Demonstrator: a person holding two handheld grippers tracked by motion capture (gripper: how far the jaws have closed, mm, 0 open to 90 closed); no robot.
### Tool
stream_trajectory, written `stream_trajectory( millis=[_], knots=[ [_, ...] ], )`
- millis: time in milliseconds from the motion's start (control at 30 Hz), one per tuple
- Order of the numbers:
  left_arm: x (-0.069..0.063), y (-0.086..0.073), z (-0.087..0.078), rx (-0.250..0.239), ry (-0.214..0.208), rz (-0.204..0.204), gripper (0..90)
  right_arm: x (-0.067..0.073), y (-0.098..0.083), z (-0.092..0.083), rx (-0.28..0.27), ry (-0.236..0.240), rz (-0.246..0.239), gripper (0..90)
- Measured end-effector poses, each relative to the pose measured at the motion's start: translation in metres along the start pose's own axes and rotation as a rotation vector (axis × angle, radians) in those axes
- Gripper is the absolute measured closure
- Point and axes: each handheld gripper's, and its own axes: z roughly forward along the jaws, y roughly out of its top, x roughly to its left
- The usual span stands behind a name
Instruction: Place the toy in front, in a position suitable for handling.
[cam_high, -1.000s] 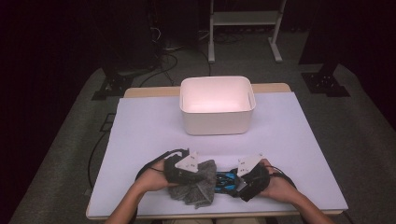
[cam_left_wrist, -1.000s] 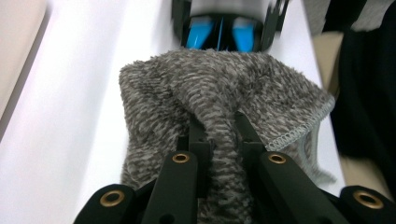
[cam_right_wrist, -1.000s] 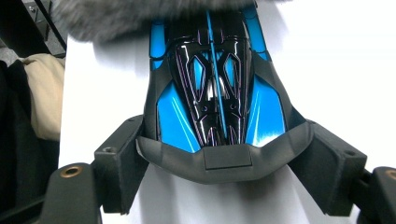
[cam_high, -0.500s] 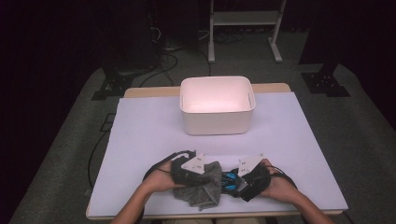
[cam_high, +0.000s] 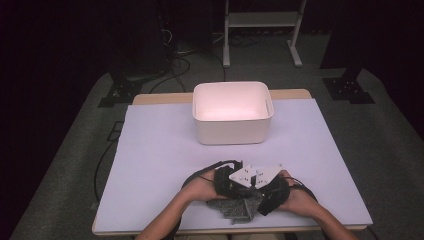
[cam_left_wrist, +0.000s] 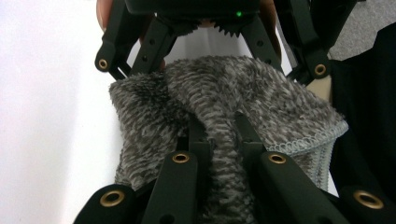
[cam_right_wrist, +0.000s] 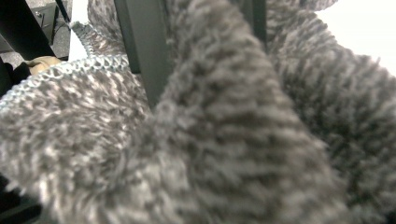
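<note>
Left gripper: jaws pinched on the grey fuzzy cloth.
Right gripper: meets it at the near edge; grip unclear.
Bin: far centre.

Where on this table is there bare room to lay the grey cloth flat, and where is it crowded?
Bare white table runs left of the white bin, right of it, and between the bin and the hands. Crowded: the near edge at centre, where the left tongs and right tongs bunch the grey cloth.
</note>
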Motion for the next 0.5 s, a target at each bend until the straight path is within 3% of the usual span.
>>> stream_trajectory(
  millis=[233,500],
  knots=[
    [-0.001,-0.008,-0.012,0.041,0.006,0.017,81.7,0.000,0.000,0.000,0.002,-0.002,-0.008,23.0],
    [-0.008,-0.049,-0.049,0.061,0.081,-0.077,81.6,0.000,0.000,0.000,0.005,-0.004,-0.014,23.0]
  ],
)
